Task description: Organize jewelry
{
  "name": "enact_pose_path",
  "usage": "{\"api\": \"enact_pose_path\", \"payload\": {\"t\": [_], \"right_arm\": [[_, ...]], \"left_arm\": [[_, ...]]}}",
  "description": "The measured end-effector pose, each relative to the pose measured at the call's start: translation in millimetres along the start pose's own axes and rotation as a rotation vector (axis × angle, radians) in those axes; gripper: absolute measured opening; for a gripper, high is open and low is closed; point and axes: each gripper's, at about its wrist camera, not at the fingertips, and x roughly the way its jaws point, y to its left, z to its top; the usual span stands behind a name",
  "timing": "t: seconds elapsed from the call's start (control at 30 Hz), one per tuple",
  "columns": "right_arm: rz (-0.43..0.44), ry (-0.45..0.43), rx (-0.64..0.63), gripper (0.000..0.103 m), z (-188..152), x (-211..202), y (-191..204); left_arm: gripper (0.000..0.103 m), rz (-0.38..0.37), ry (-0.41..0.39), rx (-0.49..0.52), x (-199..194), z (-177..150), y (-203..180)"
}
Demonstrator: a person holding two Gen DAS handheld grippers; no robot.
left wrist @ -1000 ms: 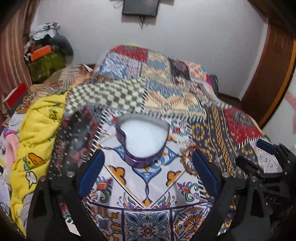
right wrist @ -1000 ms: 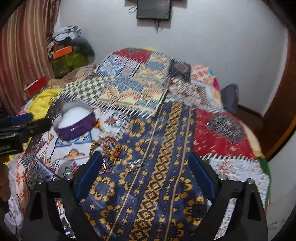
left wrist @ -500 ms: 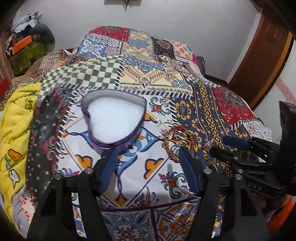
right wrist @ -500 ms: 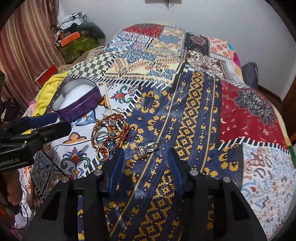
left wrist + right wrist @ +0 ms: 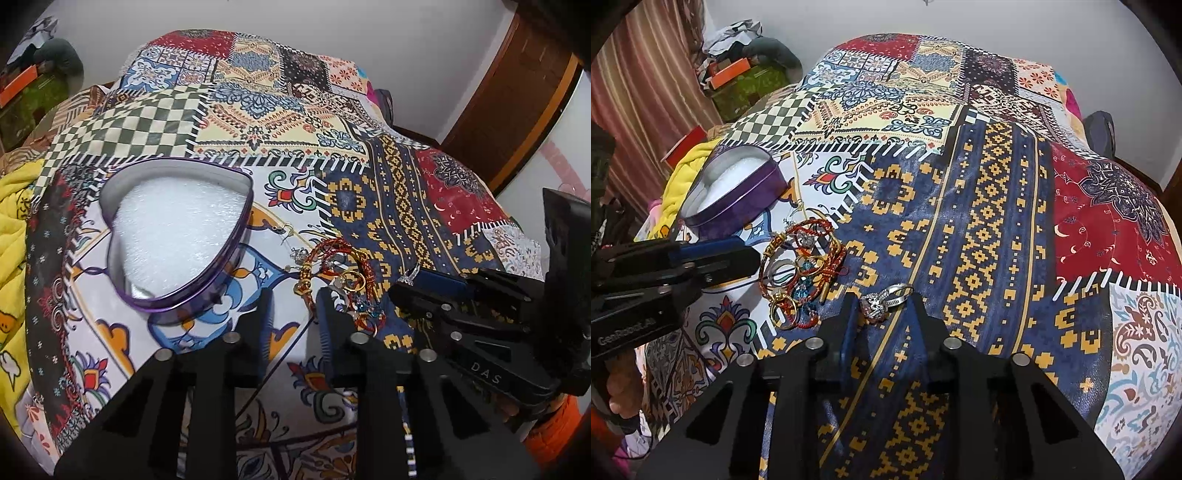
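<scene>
Risk sits mostly with the silver ring (image 5: pixel 884 300), which lies on the blue-and-yellow panel of the patchwork bedspread (image 5: pixel 997 221), just between the tips of the right tongs (image 5: pixel 882 306). Those tongs stand narrowly parted and have hold of nothing yet; if they close on soft cloth, the ring could tip, skid aside or get pinched together with a fold. The left tongs (image 5: pixel 293 306) are likewise slightly parted and empty, their tips touching the edge of the tangled bangles and threads (image 5: pixel 338 273); a careless squeeze there may drag the whole knot. The heart-shaped purple tin (image 5: pixel 173 236) lies open with white padding, just beside the pile; bumping it could shift it on the bed
</scene>
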Motion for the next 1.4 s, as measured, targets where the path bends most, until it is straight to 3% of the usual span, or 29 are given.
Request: {"api": "enact_pose_path", "payload": {"t": [0.17,0.3,0.43,1.17,1.4], "right_arm": [[0.007,-0.011,0.017,0.017,0.3,-0.3,-4.2],[0.024,-0.016,0.034,0.015,-0.1,-1.0,-7.1],[0.034,-0.020,0.041,0.015,0.0,-1.9,-7.7],[0.012,-0.067,0.072,0.014,-8.5,-31.2,-12.0],[0.005,-0.080,0.076,0.014,-11.6,-41.3,-9.6]], "left_arm": [[0.019,0.008,0.017,0.016,12.7,5.6,-4.3],[0.009,0.037,0.014,0.024,20.1,8.9,-6.2],[0.007,0.046,0.009,0.015,19.7,9.7,-5.7],[0.005,0.036,-0.078,0.019,-51.2,-5.9,-16.9],[0.005,0.066,-0.042,-0.018,-56.0,-19.9,-3.8]]}}
